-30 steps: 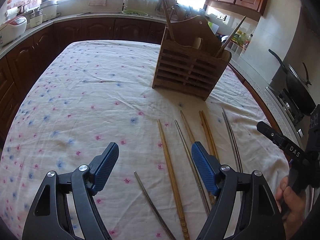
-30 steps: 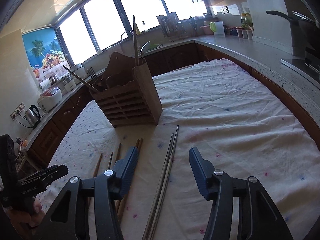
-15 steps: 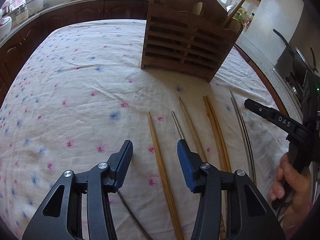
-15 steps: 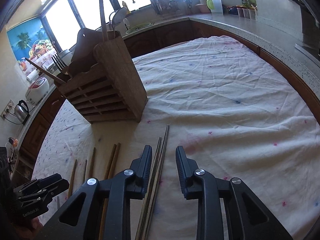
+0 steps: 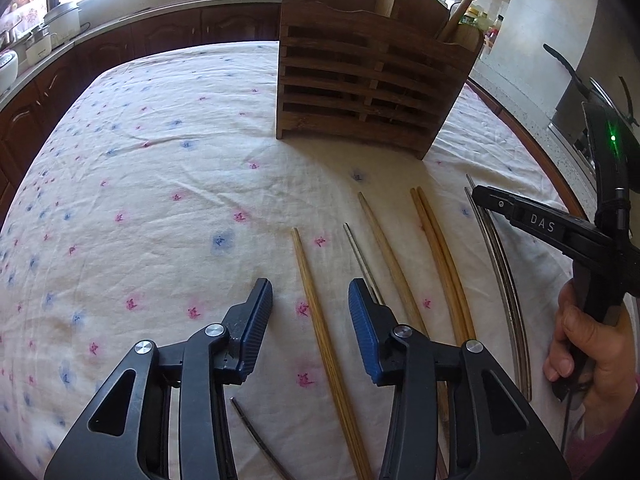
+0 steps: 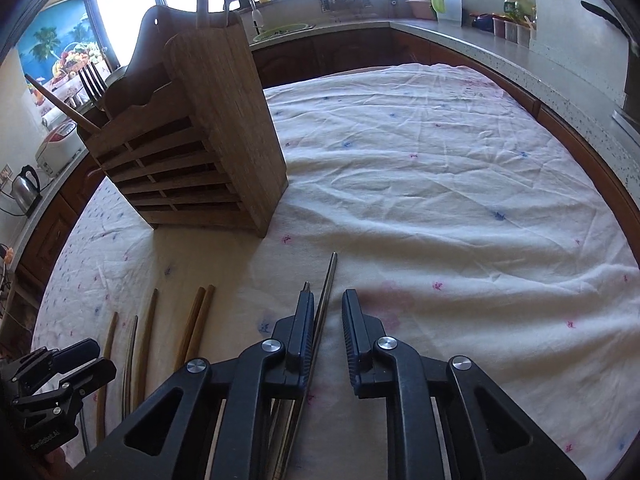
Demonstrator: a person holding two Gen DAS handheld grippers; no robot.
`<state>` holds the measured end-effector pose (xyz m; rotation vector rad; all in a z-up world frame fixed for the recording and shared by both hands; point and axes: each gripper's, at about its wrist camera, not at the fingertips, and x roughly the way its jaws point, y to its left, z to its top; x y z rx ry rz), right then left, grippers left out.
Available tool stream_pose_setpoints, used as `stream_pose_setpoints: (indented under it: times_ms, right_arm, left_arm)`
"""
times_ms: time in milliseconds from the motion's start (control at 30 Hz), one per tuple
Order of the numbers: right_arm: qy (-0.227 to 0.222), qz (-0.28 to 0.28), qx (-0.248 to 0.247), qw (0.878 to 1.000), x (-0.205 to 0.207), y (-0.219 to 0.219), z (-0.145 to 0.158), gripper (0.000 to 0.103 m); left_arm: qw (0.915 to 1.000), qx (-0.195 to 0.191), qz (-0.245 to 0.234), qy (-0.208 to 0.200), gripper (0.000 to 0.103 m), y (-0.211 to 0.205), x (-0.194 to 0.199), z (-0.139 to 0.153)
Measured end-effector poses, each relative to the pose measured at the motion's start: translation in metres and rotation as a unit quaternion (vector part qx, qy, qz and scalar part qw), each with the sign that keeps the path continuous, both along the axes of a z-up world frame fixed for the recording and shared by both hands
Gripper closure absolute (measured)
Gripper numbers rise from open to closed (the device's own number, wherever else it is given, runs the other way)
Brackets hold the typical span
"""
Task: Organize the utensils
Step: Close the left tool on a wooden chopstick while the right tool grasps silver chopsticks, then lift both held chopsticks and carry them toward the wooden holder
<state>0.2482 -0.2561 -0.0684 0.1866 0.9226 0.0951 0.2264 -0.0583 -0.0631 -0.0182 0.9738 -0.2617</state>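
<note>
On the cloth-covered counter (image 5: 160,128) stands the wooden utensil holder (image 5: 372,80). Both claws are apart: the left claw (image 5: 310,316) straddles a wooden chopstick (image 5: 320,320), the right claw (image 6: 326,328) a steel chopstick (image 6: 326,292). Grasping seems underway; next, each should close, then lift toward the holder.

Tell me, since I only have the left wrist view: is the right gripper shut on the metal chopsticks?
Observer: No. The right gripper is open; one metal chopstick lies between its fingers, with a gap beside it.
Operator: And the other one?
Observer: The second metal chopstick shows only its tip, just past the left-hand finger, seemingly outside the gap.
Operator: Any cutlery in the holder?
Observer: A fork stands in the wooden holder.
</note>
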Motion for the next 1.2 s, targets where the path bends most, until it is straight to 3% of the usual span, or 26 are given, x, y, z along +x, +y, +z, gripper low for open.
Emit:
stream_pose_setpoints:
  times_ms: [200, 367, 533, 633, 767, 867, 1000, 1200]
  right_arm:
    - [0.004, 0.021, -0.012, 1.000, -0.008, 0.003, 0.000, 0.092]
    - [0.006, 0.017, -0.003, 1.000, -0.009, 0.000, 0.001, 0.092]
    - [0.002, 0.017, -0.016, 1.000, 0.001, 0.007, -0.001, 0.091]
    - [0.001, 0.015, -0.012, 1.000, 0.001, 0.005, -0.001, 0.095]
    - [-0.003, 0.005, 0.024, 1.000, -0.009, -0.003, 0.001, 0.097]
    - [-0.022, 0.008, 0.044, 0.999, -0.027, -0.004, 0.013, 0.098]
    - [-0.055, 0.017, 0.066, 0.996, -0.054, -0.003, 0.041, 0.098]
    - [-0.111, 0.028, 0.089, 0.989, -0.088, -0.005, 0.090, 0.098]
  left_arm:
    - [1.0000, -0.002, -0.005, 0.003, 0.070, 0.003, 0.001, 0.000]
    - [0.9996, 0.025, -0.011, -0.011, 0.070, -0.010, 0.004, -0.002]
    - [0.9985, 0.043, -0.014, -0.030, 0.095, -0.017, 0.006, -0.004]
    - [0.9989, 0.035, -0.015, -0.028, 0.096, -0.015, 0.007, -0.004]
    - [0.9993, 0.012, -0.016, -0.032, 0.097, -0.008, -0.001, 0.004]
    - [0.9986, -0.026, -0.014, -0.043, 0.098, 0.001, -0.012, 0.021]
    - [0.9947, -0.075, -0.017, -0.068, 0.098, 0.015, -0.026, 0.053]
    - [0.9874, -0.114, -0.020, -0.108, 0.098, 0.031, -0.050, 0.095]
